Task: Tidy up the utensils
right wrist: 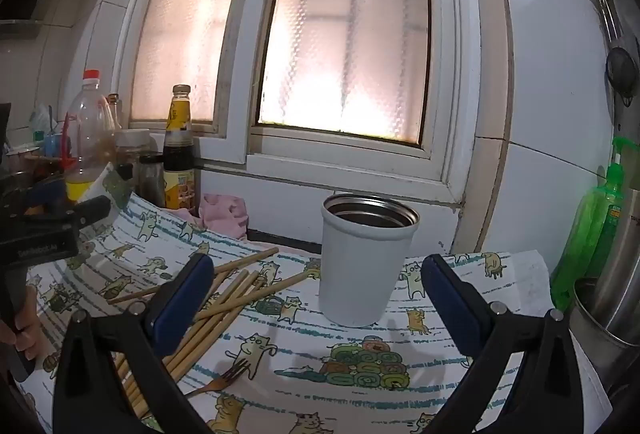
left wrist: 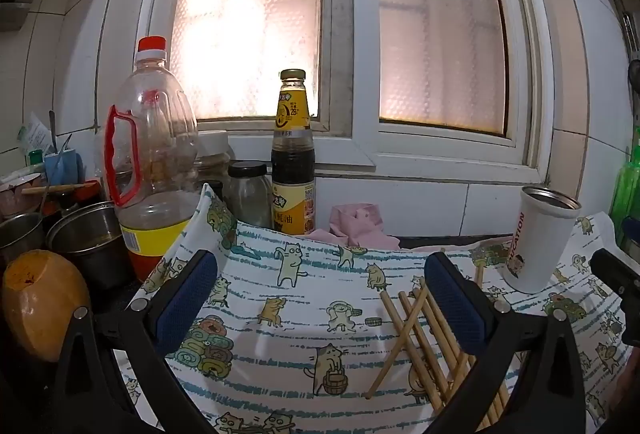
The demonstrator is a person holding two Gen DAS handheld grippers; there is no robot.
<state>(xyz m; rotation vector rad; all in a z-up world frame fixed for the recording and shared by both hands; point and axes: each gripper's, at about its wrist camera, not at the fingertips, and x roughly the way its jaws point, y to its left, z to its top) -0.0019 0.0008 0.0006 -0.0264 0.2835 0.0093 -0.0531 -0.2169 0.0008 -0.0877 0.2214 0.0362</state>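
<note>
Chopsticks (right wrist: 224, 298), loose pile on cat-print cloth (right wrist: 460, 366): beside right claw's (right wrist: 316, 294) left finger. Cup (right wrist: 366, 258) (upright) ahead between its fingers. Both claws wide open, empty; left claw (left wrist: 320, 298).

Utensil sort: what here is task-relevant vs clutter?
Job:
chopsticks
fork
white cup
left gripper, right gripper, both open

Clutter:
oil jug
sauce bottle
pink rag
green soap bottle
</note>
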